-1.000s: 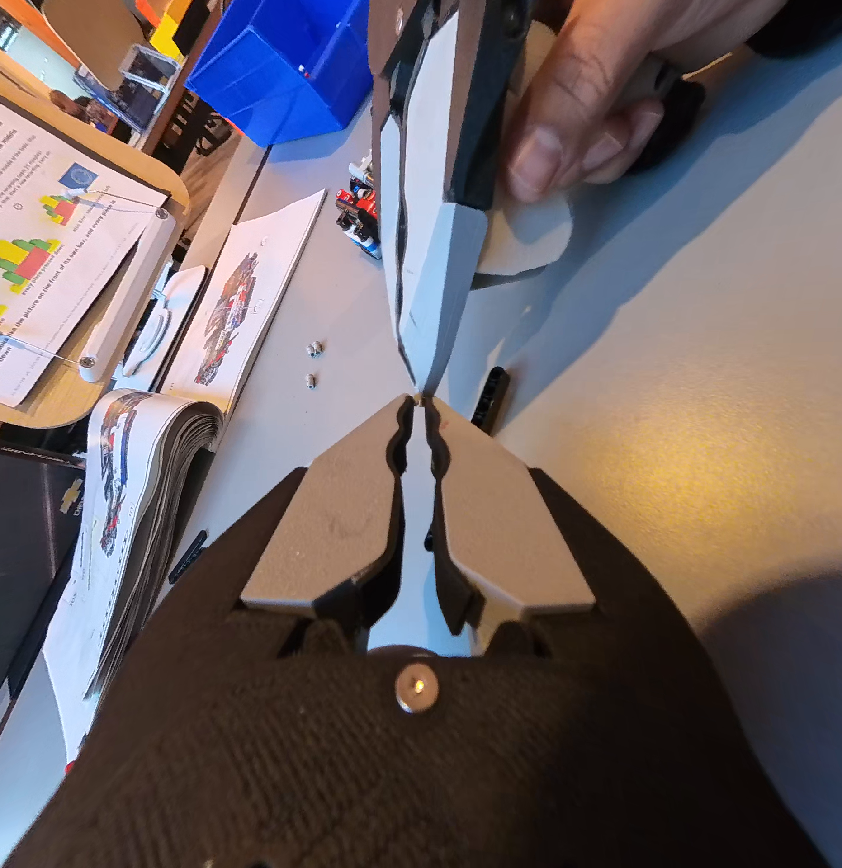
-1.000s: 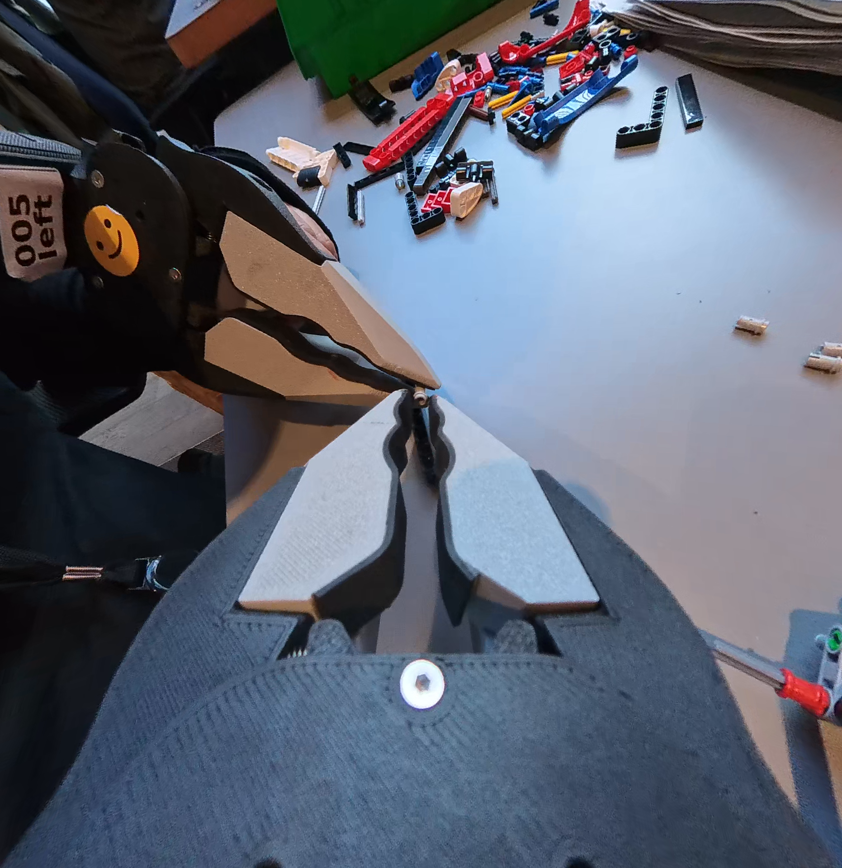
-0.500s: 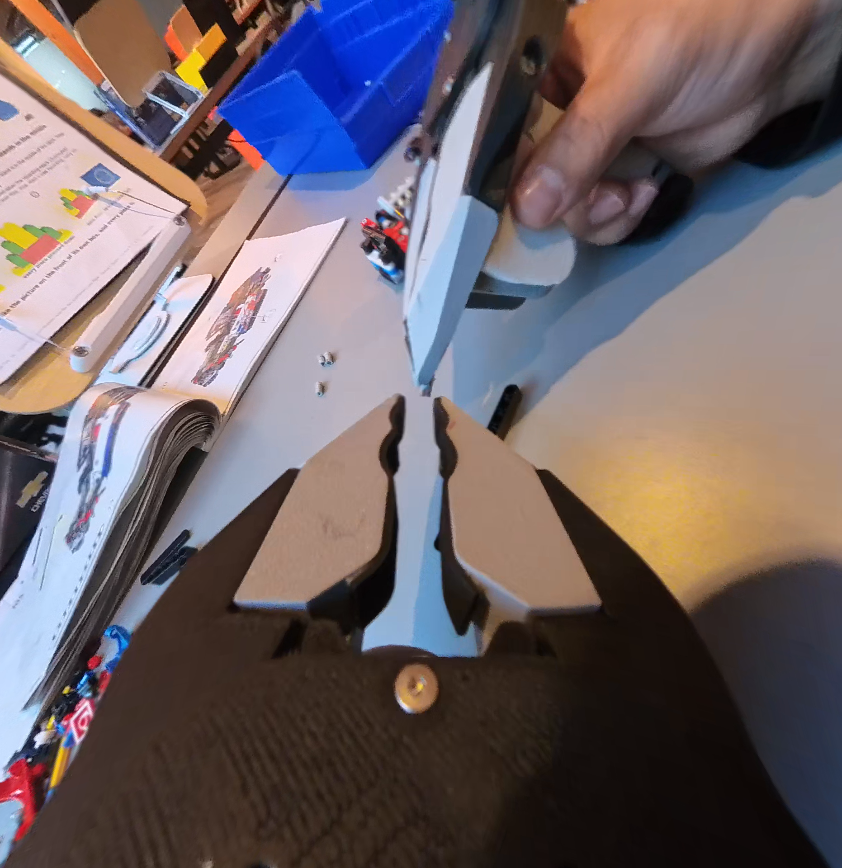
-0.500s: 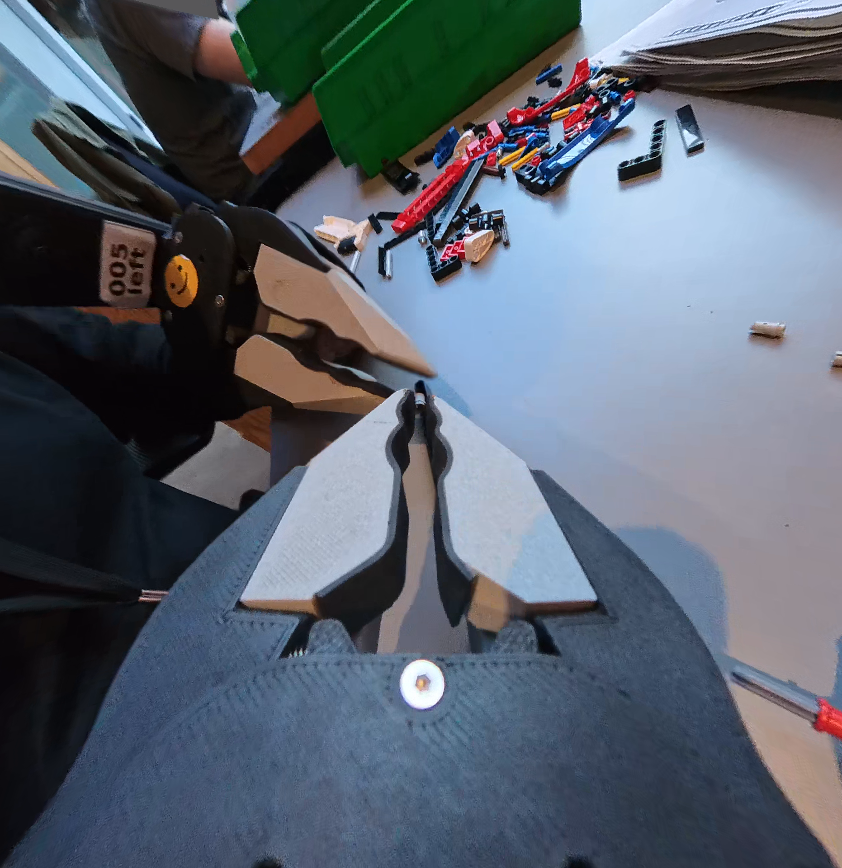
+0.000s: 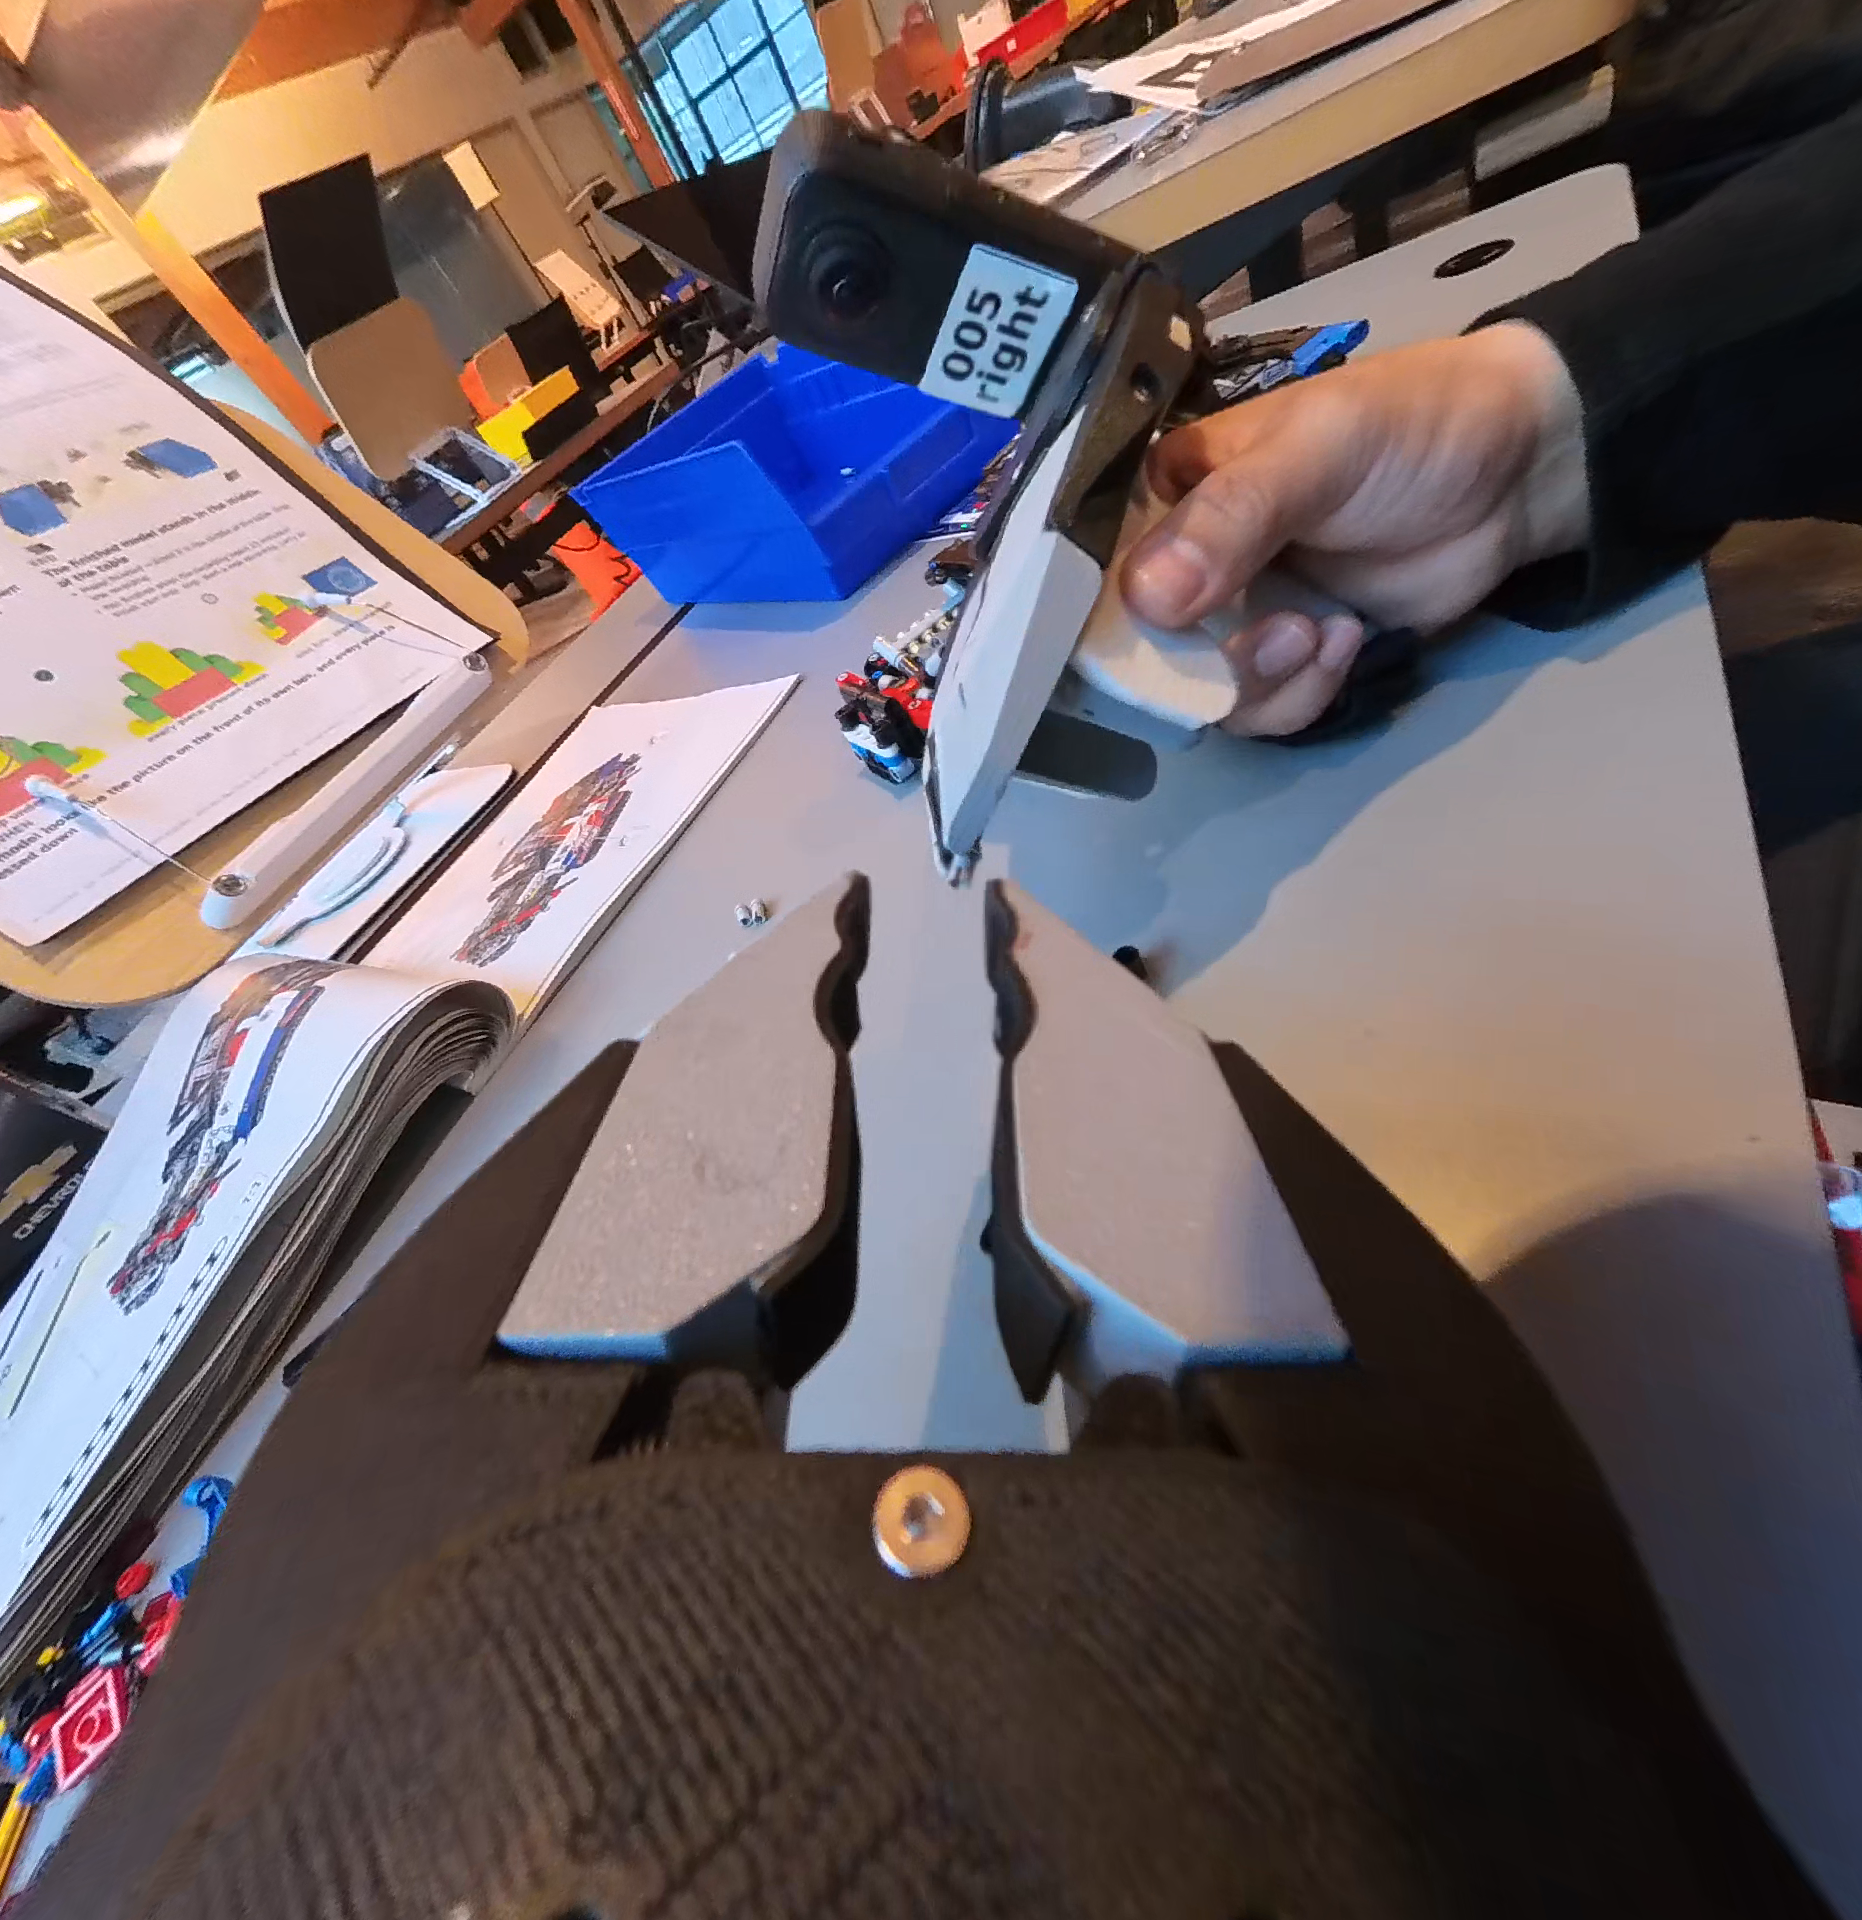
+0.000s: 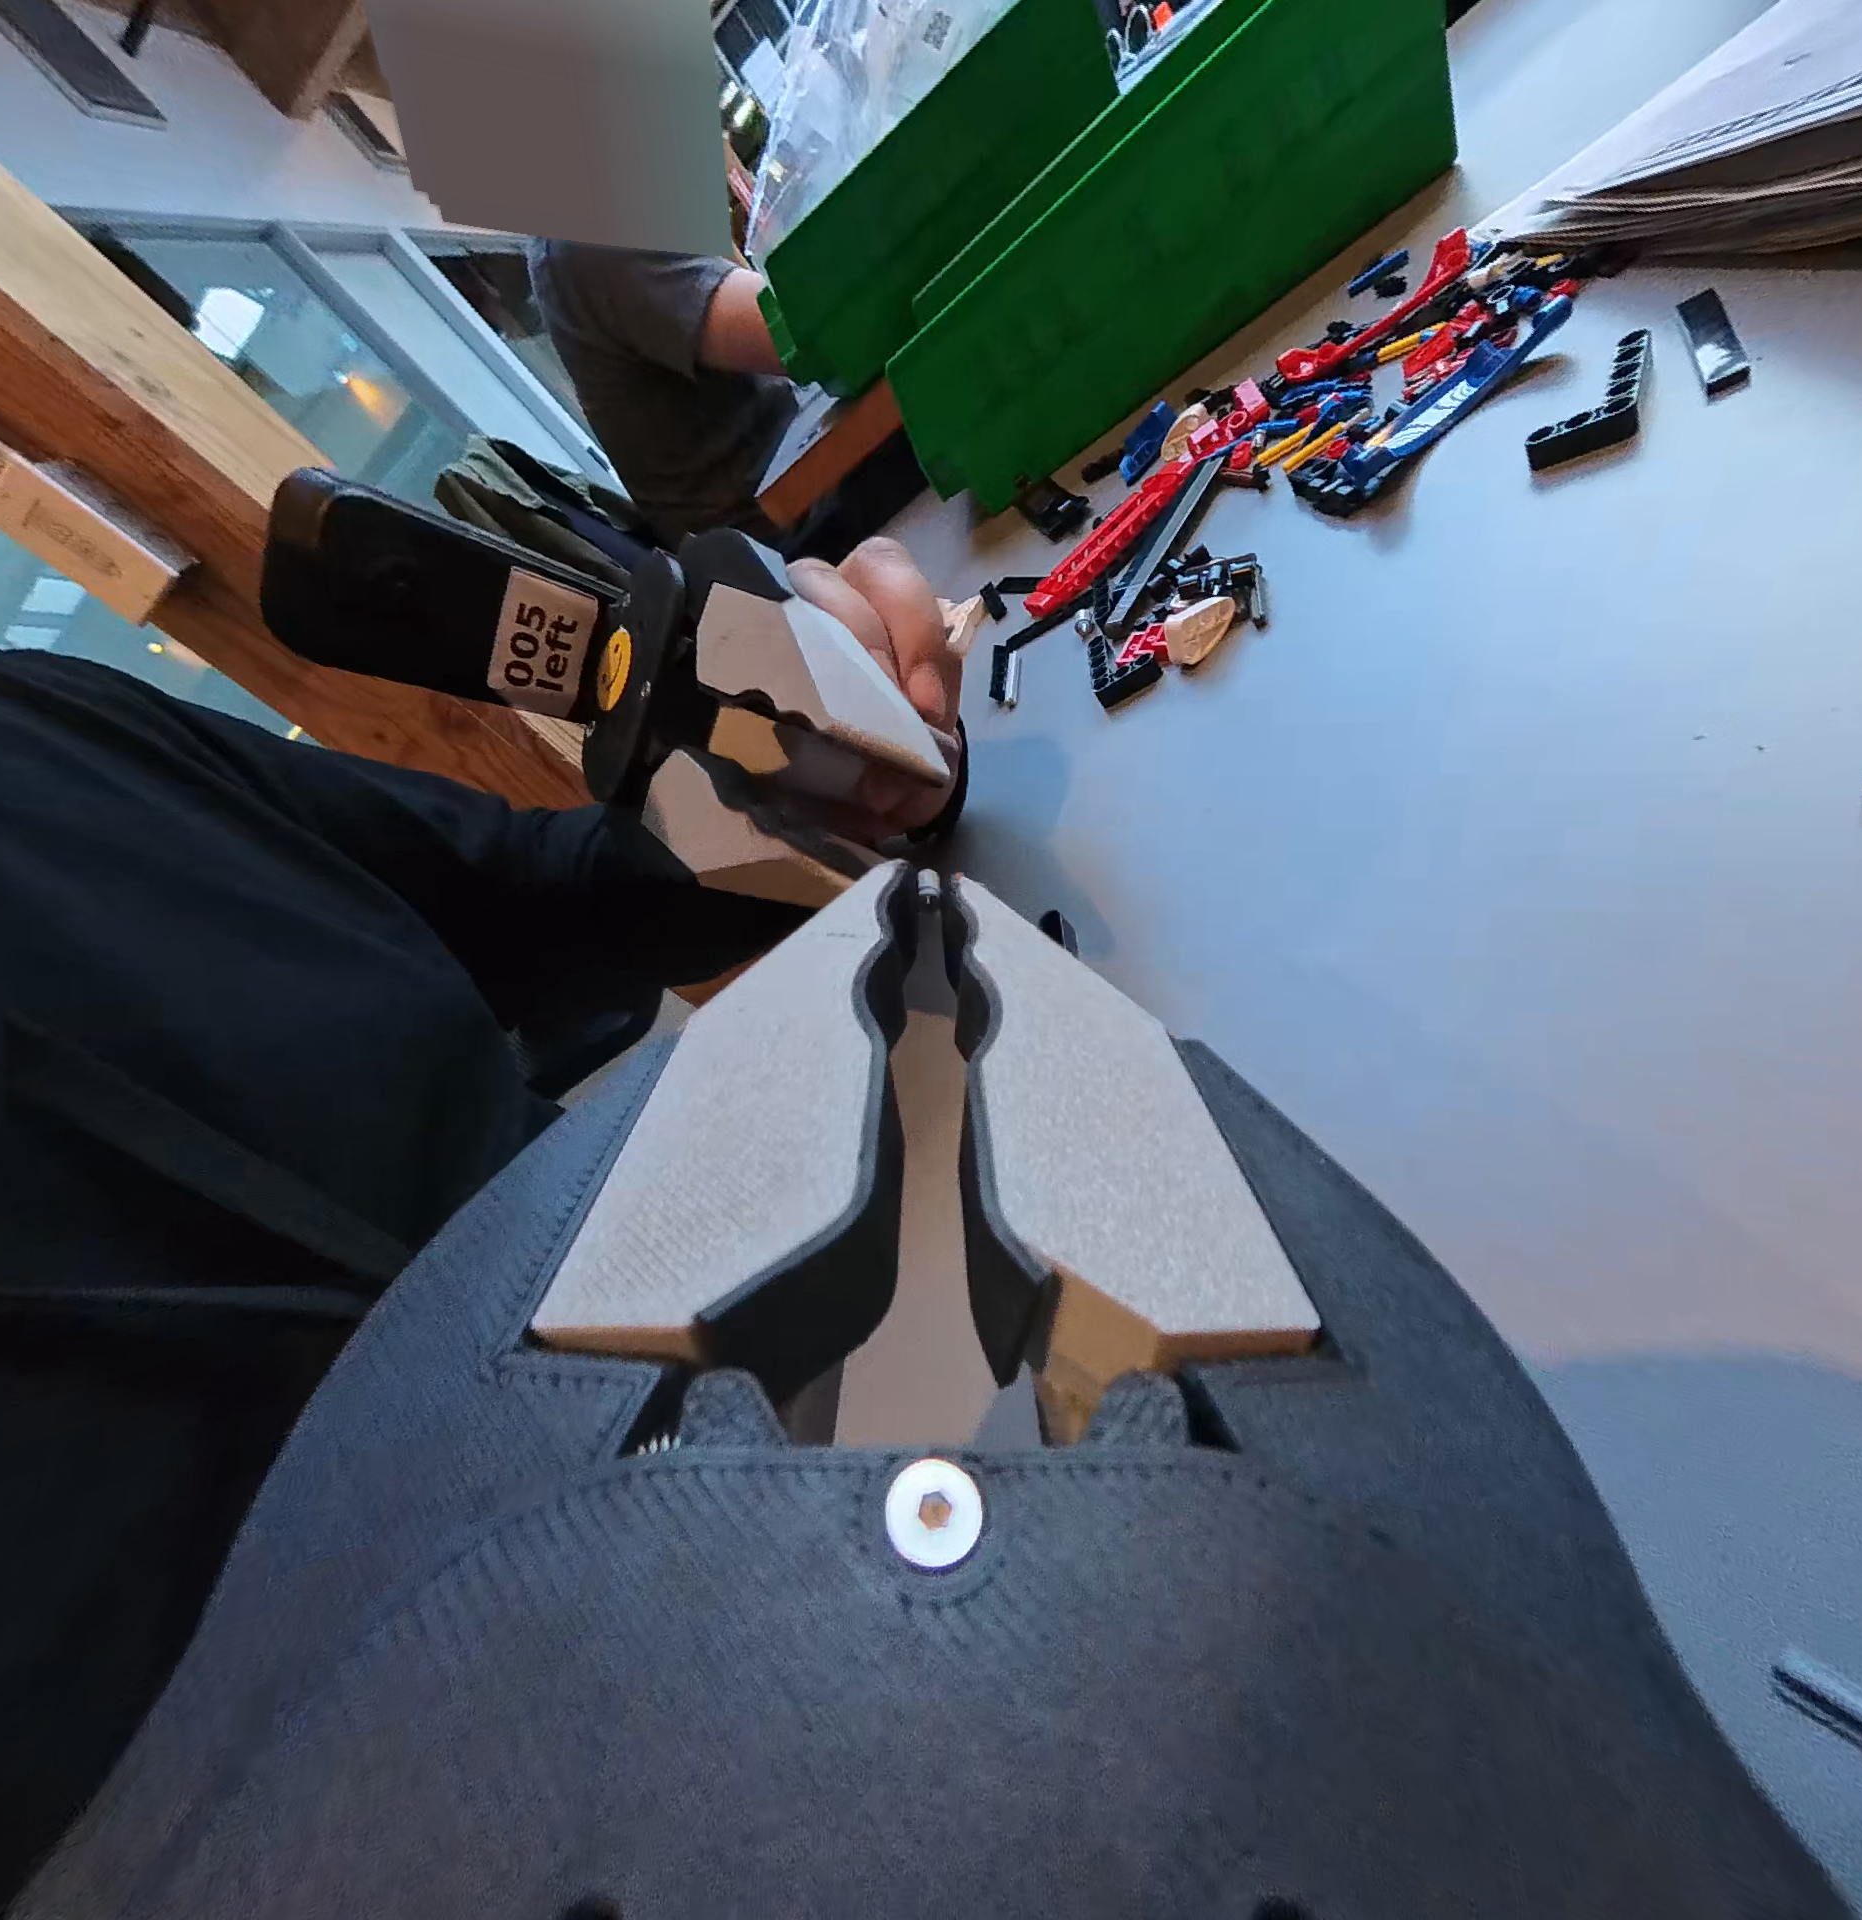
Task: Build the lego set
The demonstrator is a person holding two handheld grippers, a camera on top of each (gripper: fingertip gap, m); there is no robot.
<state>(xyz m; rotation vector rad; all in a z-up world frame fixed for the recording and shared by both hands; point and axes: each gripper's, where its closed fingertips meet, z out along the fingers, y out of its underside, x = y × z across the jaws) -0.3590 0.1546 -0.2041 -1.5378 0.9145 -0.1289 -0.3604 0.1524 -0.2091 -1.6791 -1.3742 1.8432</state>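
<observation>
While the right gripper (image 6: pixel 925 902) pinches a small black beam with a grey pin (image 6: pixel 927 886) poking out at its very tip, the left gripper (image 5: pixel 919 899) stands parted and empty, its fingers with a clear gap between them and only the grey table (image 5: pixel 1478 935) showing through. In the left wrist view the right gripper's tip (image 5: pixel 953 862) hangs just beyond the left one's fingertips, close but apart, with the tiny piece barely visible at its point.

The grip looks marginal: the piece is held only by the last bit of the fingertips, so any twist or a bump against the left fingers could probably flick it out. If it drops, it would likely land near the table edge by the person's lap, where a dark part is hard to find. A second black beam (image 6: pixel 1055 925) lies on the table just beside the right fingertips, and a low pass could knock it away.

If the next move is a handover or a press of the pin, misalignment is the main risk; the left fingers would have to close squarely on something very small, and a skewed bite could push the pin out of its hole.

Loose parts wait elsewhere: the main pile of red, blue and black pieces (image 6: pixel 1322 416) sits well apart by the green bins (image 6: pixel 1166 260), two small grey pins (image 5: pixel 750 912) lie near the open instruction booklet (image 5: pixel 283 1091), and a partly built model (image 5: pixel 885 707) stands behind the right gripper, before the blue bin (image 5: pixel 781 499).
</observation>
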